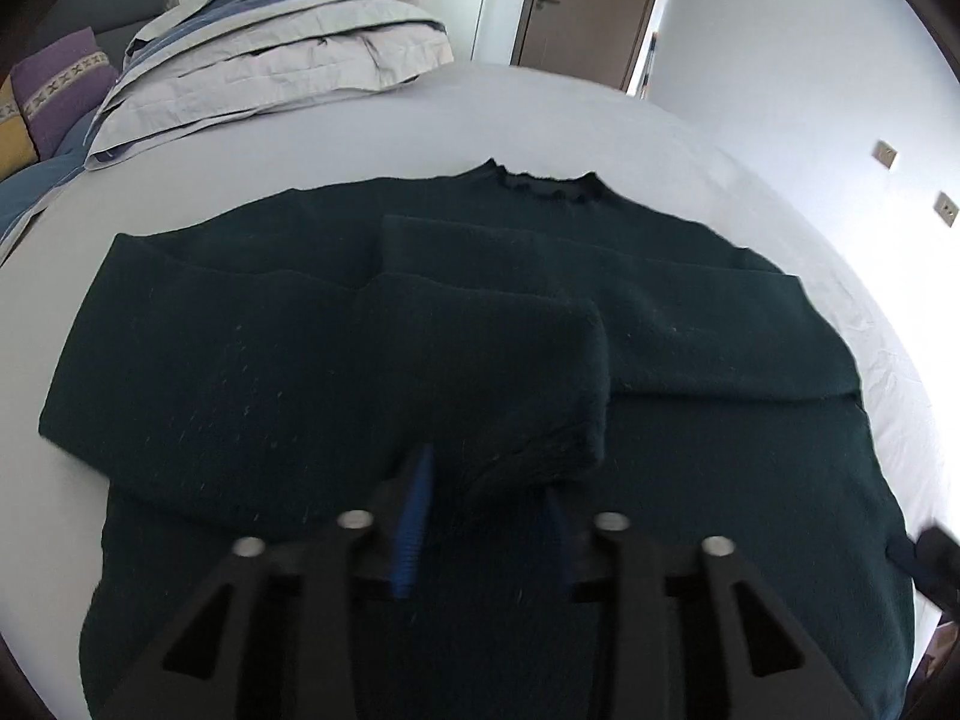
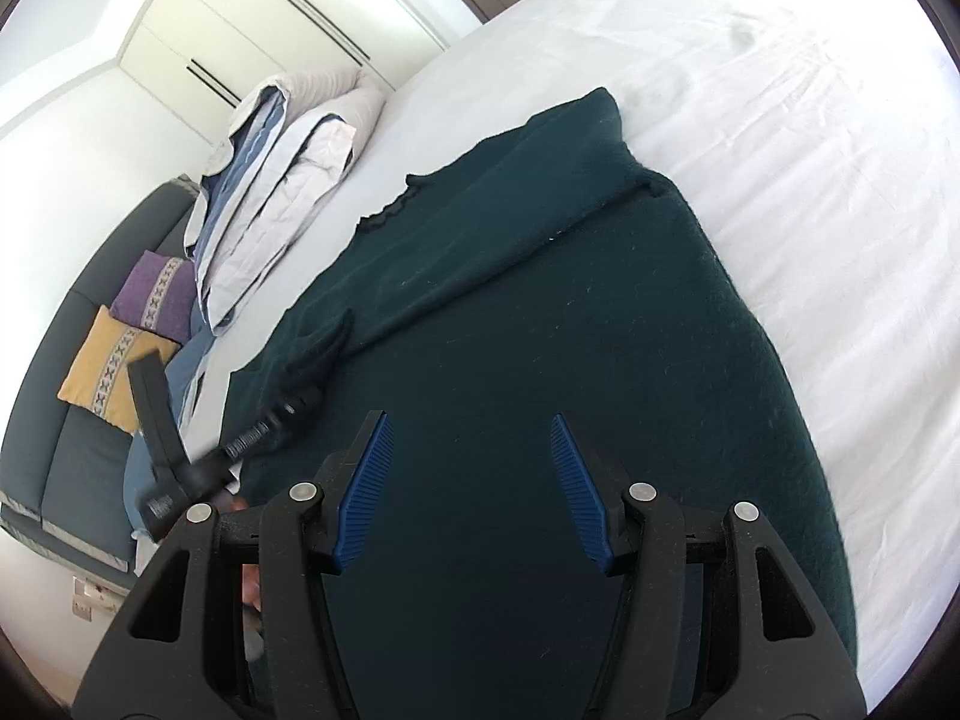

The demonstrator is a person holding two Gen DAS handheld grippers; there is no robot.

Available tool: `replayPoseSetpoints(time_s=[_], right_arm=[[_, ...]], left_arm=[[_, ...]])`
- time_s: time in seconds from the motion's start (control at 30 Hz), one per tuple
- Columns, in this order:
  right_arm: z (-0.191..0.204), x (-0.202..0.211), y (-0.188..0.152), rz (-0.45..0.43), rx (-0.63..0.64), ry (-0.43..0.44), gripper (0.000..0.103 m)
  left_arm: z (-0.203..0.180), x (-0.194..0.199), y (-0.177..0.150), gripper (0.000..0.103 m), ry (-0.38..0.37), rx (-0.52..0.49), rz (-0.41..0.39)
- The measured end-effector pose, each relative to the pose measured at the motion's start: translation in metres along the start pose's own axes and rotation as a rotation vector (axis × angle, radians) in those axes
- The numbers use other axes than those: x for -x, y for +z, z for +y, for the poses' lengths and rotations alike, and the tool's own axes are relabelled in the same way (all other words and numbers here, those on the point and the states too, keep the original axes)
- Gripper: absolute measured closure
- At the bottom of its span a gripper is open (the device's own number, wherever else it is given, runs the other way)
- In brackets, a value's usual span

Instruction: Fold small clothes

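White bed (image 2: 780, 150) carries your dark green sweater (image 1: 300, 360) (sleeves folded in). Left gripper (image 1: 480, 516) jaws look released by the cuff. Right gripper (image 2: 474, 480) jaws spread, empty.

Right hand-held gripper (image 2: 474, 480) parted over dark green sweater (image 2: 540, 312), white bed (image 2: 780, 120)

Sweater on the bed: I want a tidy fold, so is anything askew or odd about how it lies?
Nothing stands out. The dark green sweater lies flat on the white bed sheet, both sleeves folded across the chest, the left one overlapping the right. The left gripper hovers by that cuff, open.
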State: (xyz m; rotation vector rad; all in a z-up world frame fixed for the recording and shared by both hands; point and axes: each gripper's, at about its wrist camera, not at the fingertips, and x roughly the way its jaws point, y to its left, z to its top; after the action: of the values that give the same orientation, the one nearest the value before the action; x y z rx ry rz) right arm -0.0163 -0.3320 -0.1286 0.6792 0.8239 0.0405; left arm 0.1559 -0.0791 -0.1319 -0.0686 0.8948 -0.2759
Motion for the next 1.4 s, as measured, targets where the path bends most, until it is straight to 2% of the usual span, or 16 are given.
replayPoseSetpoints(time_s=[0.03, 0.07, 0.13, 0.3, 0.33, 0.43, 0.53, 0.6, 0.67, 0.73, 0.83, 0.97, 1.1, 1.13, 1.23, 1.4], right_arm=[[0.003, -0.007, 0.005, 0.011, 0.012, 0.007, 0.049], [0.007, -0.014, 0.009, 0.024, 0.019, 0.013, 0.048], [0.023, -0.035, 0.018, 0.062, 0.026, 0.04, 0.047], [0.079, -0.1, 0.035, 0.151, 0.088, 0.11, 0.035], [0.089, -0.117, 0.038, 0.181, 0.088, 0.098, 0.032], [0.111, -0.151, 0.041, 0.231, 0.117, 0.054, 0.032], [0.126, -0.182, 0.039, 0.261, 0.175, -0.025, 0.032], [0.135, -0.192, 0.038, 0.252, 0.211, -0.054, 0.047], [0.14, -0.198, 0.04, 0.269, 0.233, -0.076, 0.084], [0.149, -0.191, 0.046, 0.249, 0.274, -0.073, 0.096], [0.17, -0.167, 0.056, 0.186, 0.364, -0.062, 0.096], [0.187, -0.134, 0.089, 0.1, 0.433, -0.056, 0.097], [0.162, -0.126, 0.123, 0.082, 0.408, -0.08, 0.097], [0.152, -0.127, 0.13, 0.075, 0.401, -0.108, 0.097], [0.122, -0.135, 0.139, 0.083, 0.367, -0.155, 0.097], [0.069, -0.159, 0.14, 0.114, 0.262, -0.157, 0.097]], left_arm=[[0.004, 0.005, -0.001, 0.042, -0.01, 0.005, -0.007], [0.01, 0.014, -0.002, 0.038, -0.014, 0.011, -0.025], [0.022, 0.027, -0.003, 0.022, 0.003, 0.024, -0.055], [0.054, 0.067, -0.027, 0.022, -0.034, 0.087, -0.081], [0.06, 0.07, -0.028, 0.022, -0.033, 0.1, -0.084], [0.081, 0.075, -0.036, 0.024, -0.036, 0.15, -0.076], [0.097, 0.083, -0.045, 0.025, -0.037, 0.188, -0.083], [0.106, 0.085, -0.048, 0.029, -0.039, 0.216, -0.086], [0.114, 0.087, -0.05, 0.033, -0.047, 0.238, -0.085], [0.121, 0.09, -0.05, 0.034, -0.055, 0.258, -0.091], [0.132, 0.098, -0.046, 0.034, -0.057, 0.293, -0.114], [0.146, 0.105, -0.038, 0.034, -0.046, 0.318, -0.145], [0.156, 0.107, -0.029, 0.042, -0.031, 0.332, -0.157], [0.158, 0.106, -0.027, 0.043, -0.026, 0.333, -0.157], [0.165, 0.098, -0.019, 0.051, -0.003, 0.34, -0.144], [0.169, 0.084, 0.003, 0.051, 0.032, 0.325, -0.133]])
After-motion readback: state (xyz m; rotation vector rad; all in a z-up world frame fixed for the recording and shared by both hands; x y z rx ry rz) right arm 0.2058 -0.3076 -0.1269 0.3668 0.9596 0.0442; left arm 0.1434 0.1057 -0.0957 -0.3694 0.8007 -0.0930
